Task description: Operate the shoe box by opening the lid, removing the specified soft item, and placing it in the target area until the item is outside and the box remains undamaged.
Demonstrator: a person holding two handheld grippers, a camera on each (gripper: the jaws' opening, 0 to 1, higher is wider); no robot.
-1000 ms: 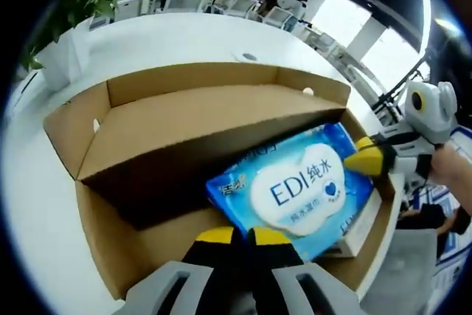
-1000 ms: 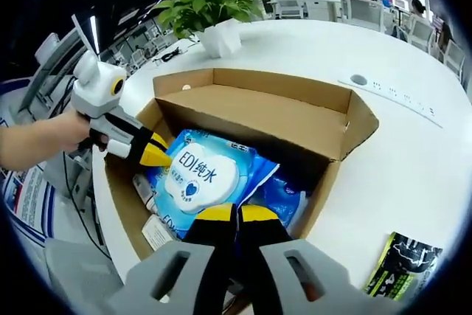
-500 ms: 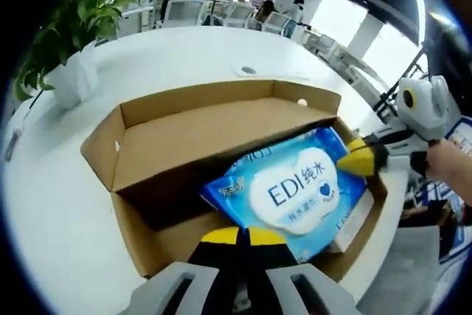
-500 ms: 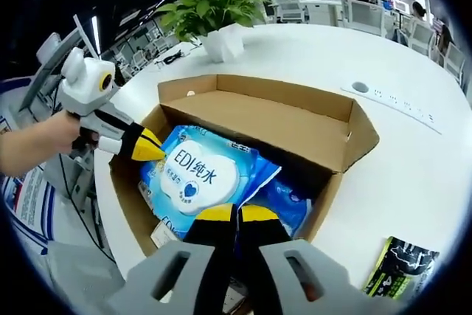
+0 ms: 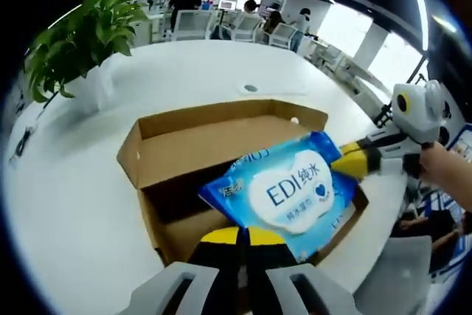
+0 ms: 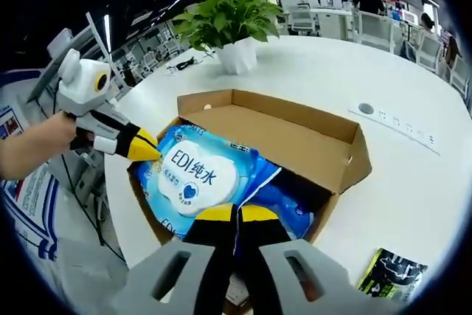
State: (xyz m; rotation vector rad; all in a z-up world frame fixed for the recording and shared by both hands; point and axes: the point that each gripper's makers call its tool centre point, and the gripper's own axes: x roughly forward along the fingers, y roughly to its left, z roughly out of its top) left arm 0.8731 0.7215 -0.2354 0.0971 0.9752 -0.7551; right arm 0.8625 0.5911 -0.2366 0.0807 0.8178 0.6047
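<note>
A blue wet-wipes pack point(image 5: 291, 189) point(image 6: 195, 175) with a white "EDI" label hangs over the open brown shoe box point(image 5: 214, 138) point(image 6: 295, 134). My left gripper point(image 5: 240, 237) is shut on one edge of the pack. My right gripper point(image 6: 236, 215) is shut on the opposite edge. In the left gripper view the right gripper point(image 5: 352, 165) comes in from the right, pinching the pack. In the right gripper view the left gripper point(image 6: 144, 150) comes in from the left. The box lid point(image 6: 287, 127) stands folded back. Another blue pack point(image 6: 284, 201) lies inside the box.
The box sits near the edge of a white round table point(image 5: 81, 175) point(image 6: 413, 175). A potted plant point(image 5: 77, 42) point(image 6: 232, 23) stands at the table's far side. A black-and-green packet point(image 6: 391, 274) lies on the table beside the box. Chairs and people are in the background.
Both grippers have lifted the wipes pack up out of the box. The views have risen with them, so the box looks smaller and lower.
</note>
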